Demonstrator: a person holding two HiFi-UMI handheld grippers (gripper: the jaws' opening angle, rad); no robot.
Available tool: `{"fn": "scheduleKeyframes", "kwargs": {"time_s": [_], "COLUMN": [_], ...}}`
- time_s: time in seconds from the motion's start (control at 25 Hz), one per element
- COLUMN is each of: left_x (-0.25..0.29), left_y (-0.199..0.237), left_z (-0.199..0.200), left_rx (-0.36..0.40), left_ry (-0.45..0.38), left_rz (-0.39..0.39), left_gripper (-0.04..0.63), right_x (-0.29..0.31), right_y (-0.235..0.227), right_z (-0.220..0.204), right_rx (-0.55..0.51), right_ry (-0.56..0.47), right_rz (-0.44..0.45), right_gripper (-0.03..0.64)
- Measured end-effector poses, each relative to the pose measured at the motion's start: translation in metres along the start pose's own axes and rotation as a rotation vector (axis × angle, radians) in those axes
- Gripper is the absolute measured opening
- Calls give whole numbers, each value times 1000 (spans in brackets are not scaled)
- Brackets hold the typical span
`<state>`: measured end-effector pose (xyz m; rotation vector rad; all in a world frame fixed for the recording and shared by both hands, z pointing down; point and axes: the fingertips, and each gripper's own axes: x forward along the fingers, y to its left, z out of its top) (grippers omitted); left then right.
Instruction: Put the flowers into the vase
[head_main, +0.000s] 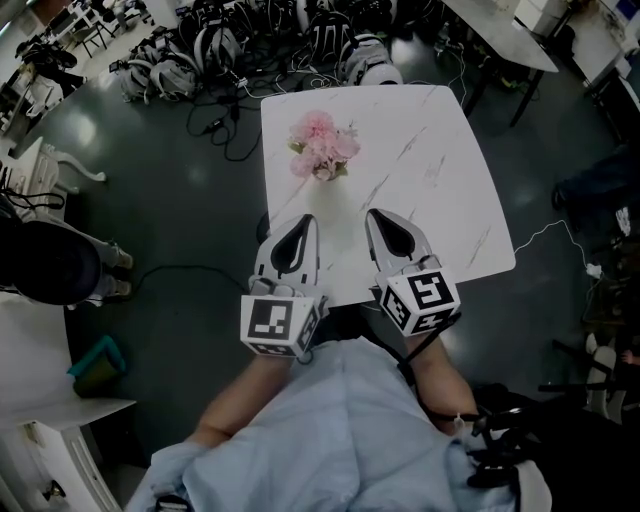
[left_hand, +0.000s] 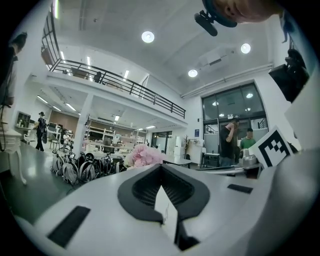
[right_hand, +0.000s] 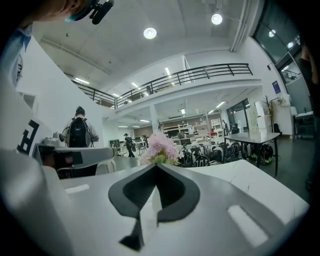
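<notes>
A bunch of pink flowers (head_main: 322, 148) stands upright near the far left of the white marble table (head_main: 430, 190). The blooms hide most of the vase under them. My left gripper (head_main: 308, 221) and right gripper (head_main: 374, 216) hover side by side over the table's near edge, both pointing toward the flowers and well short of them. Each is shut with nothing between its jaws. In the left gripper view the flowers (left_hand: 144, 155) show just beyond the closed tips (left_hand: 161, 167). In the right gripper view the flowers (right_hand: 160, 147) sit right above the closed tips (right_hand: 156, 165).
Several bags and cables (head_main: 250, 45) lie on the dark floor beyond the table. Another white table (head_main: 500, 30) stands at the back right, and a white desk edge (head_main: 40, 350) at the left. People stand far off (left_hand: 231, 140) (right_hand: 78, 132).
</notes>
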<state>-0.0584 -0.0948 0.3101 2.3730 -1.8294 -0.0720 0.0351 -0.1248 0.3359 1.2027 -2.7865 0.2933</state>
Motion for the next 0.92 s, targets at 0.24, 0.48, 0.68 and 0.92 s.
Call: {"fn": "scheduleKeyframes", "kwargs": {"time_s": [0.24, 0.48, 0.68, 0.92], "left_x": [1, 6, 10, 15], "left_y": [0, -2, -2, 1], "left_z": [0, 1, -2, -1], "left_rx": [-3, -1, -5, -6], "left_ry": [-2, -2, 5, 4], "left_rz": [0, -5, -8, -6], "left_gripper": [5, 5, 5, 5], "right_x": [2, 4, 6, 11], "right_y": [1, -4, -7, -10], "right_z": [1, 2, -1, -2], "right_rx": [5, 11, 17, 19], "right_ry": [0, -1, 9, 14], "right_rz": [10, 9, 11, 15], "right_gripper": [0, 0, 0, 0]}}
